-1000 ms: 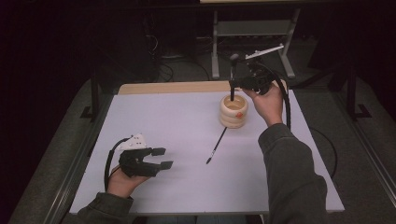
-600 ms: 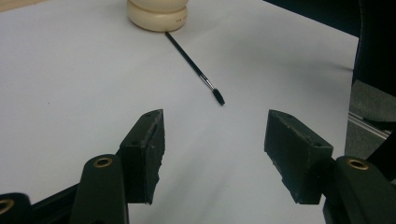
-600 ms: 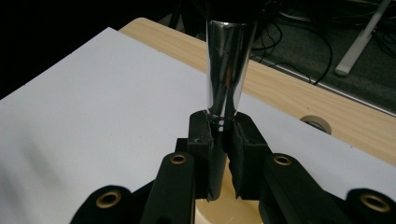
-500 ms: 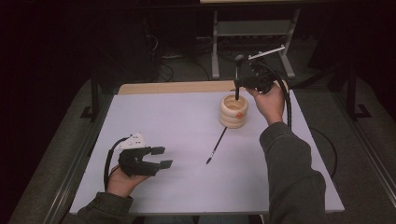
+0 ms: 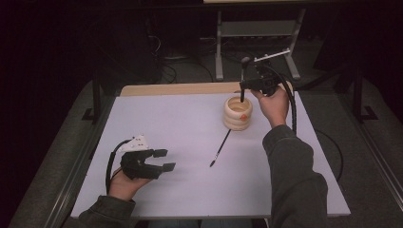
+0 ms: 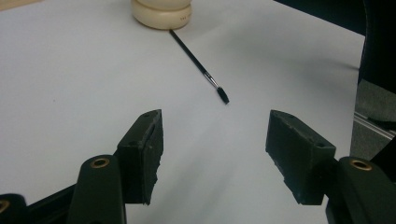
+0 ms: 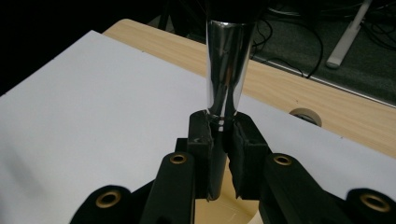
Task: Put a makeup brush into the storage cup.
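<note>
A cream ribbed cup (image 5: 237,113) stands on the white sheet (image 5: 180,123) at the back right. My right gripper (image 5: 243,88) hangs just over its far rim, shut on a thick brush (image 5: 245,61) that stands upright, dark head up. In the right gripper view the pads (image 7: 201,140) pinch the brush below its silver ferrule (image 7: 226,65), with the cup (image 7: 233,211) underneath. A thin black paintbrush (image 5: 220,148) lies flat in front of the cup. My left gripper (image 5: 166,159) rests at the front left, open and with nothing in it; its view has the paintbrush (image 6: 198,67) and cup (image 6: 161,11) ahead.
The white sheet covers a wooden table whose bare strip (image 5: 176,89) runs along the back. A small round ring (image 7: 306,115) sits in that strip. Behind the table stand a metal frame (image 5: 256,28) and cables on a dark floor.
My right gripper has shifted a little and sunk slightly with the thick brush, toward the cup's rim. The left hand and the thin paintbrush have stayed put.
</note>
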Demonstrator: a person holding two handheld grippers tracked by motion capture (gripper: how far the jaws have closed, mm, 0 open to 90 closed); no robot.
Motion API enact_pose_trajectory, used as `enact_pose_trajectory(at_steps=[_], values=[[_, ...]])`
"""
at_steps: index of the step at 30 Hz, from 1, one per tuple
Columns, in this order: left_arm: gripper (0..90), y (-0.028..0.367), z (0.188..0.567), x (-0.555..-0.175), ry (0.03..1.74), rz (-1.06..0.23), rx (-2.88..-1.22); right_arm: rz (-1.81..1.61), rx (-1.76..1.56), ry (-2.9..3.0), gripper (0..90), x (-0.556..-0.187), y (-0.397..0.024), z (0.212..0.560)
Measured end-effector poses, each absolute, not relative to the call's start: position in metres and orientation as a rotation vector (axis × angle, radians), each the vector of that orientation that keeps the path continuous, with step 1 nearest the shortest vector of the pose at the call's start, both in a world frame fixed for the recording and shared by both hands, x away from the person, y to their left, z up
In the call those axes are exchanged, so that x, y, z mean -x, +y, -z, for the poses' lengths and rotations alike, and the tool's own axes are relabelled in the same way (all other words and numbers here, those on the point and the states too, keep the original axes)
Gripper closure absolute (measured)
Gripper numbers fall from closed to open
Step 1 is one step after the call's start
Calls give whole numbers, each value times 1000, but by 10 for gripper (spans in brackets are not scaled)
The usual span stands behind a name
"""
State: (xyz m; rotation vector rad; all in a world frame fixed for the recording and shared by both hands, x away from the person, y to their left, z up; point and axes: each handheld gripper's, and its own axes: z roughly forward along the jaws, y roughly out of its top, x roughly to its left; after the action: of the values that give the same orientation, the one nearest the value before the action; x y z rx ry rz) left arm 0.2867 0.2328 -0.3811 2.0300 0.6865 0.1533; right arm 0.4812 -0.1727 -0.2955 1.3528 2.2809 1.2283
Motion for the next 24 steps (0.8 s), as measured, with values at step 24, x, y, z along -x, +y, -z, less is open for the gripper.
enact_pose_trajectory(at_steps=[24], values=[[350, 237, 380, -288, 708, -156, -2018, -1221, -1384, 2290, 784, -483, -167, 318]])
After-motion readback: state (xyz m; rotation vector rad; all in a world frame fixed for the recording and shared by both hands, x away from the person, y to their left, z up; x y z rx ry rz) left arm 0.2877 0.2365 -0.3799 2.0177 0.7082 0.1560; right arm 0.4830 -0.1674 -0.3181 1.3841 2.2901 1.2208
